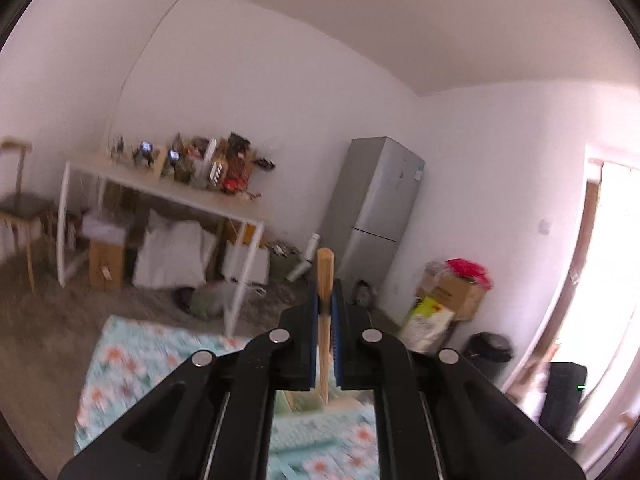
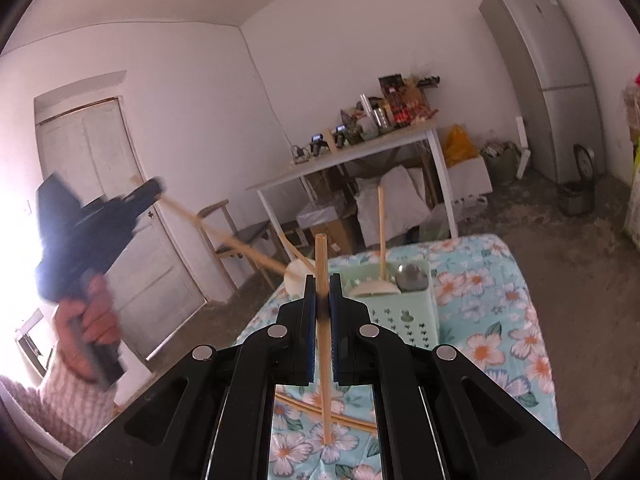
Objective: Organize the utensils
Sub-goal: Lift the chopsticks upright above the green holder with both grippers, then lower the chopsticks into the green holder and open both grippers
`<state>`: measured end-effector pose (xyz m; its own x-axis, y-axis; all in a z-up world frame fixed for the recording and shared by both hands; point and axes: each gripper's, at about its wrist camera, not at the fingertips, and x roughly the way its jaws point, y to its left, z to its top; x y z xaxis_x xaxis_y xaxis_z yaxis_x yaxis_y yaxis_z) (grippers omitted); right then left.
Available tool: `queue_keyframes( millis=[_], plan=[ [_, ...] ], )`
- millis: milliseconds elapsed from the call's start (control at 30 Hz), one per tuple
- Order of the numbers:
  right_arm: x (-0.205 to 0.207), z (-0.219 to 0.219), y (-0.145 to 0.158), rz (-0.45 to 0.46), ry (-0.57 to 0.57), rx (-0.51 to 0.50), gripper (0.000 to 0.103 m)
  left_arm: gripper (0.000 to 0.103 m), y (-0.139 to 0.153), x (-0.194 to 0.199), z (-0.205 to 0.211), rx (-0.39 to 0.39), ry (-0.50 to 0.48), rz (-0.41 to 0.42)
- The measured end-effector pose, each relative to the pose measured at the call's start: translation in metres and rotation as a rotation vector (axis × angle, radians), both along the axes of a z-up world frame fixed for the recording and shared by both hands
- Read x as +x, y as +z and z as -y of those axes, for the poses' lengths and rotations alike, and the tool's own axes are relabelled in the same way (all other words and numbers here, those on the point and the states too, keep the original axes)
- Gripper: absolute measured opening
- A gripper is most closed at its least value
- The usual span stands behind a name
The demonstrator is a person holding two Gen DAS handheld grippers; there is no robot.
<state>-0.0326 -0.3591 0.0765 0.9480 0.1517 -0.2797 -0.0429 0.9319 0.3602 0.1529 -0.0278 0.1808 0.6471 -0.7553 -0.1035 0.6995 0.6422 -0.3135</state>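
Observation:
My left gripper (image 1: 325,300) is shut on a wooden spoon's handle (image 1: 324,272), held upright above the floral table. In the right wrist view the left gripper (image 2: 154,190) shows at the left, with that long wooden spoon (image 2: 240,246) slanting down so its bowl sits by the green utensil holder (image 2: 400,304). My right gripper (image 2: 320,292) is shut on a wooden chopstick (image 2: 322,256), held upright in front of the holder. The holder has a wooden spatula (image 2: 382,232) and a metal spoon (image 2: 410,276) in it. Another chopstick (image 2: 340,416) lies on the cloth.
The floral tablecloth (image 2: 500,344) covers the work table. Behind stand a white table (image 2: 360,156) with clutter, a chair (image 2: 228,236), a grey fridge (image 2: 552,80), boxes (image 1: 456,292) and a black bin (image 1: 490,350). A door (image 2: 100,184) is on the left.

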Motion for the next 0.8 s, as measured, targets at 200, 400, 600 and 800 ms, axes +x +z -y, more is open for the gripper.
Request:
queue_keyframes(
  millis=[200,400,600,800],
  plan=[
    [-0.008,0.005,0.013,0.036,0.018,-0.030,0.004,0.005,-0.015,0.027,0.067,0.154,0.063,0.039],
    [-0.010,0.022,0.022,0.066,0.014,-0.020,0.004,0.005,-0.047,0.042,0.112,0.268,0.066,0.027],
    [-0.011,0.031,0.026,0.071,0.014,-0.008,0.004,0.009,-0.073,0.050,0.123,0.282,0.058,-0.044],
    [-0.007,0.033,0.045,0.122,0.043,-0.002,0.005,0.059,-0.056,0.034,0.102,0.191,0.090,-0.014]
  ],
)
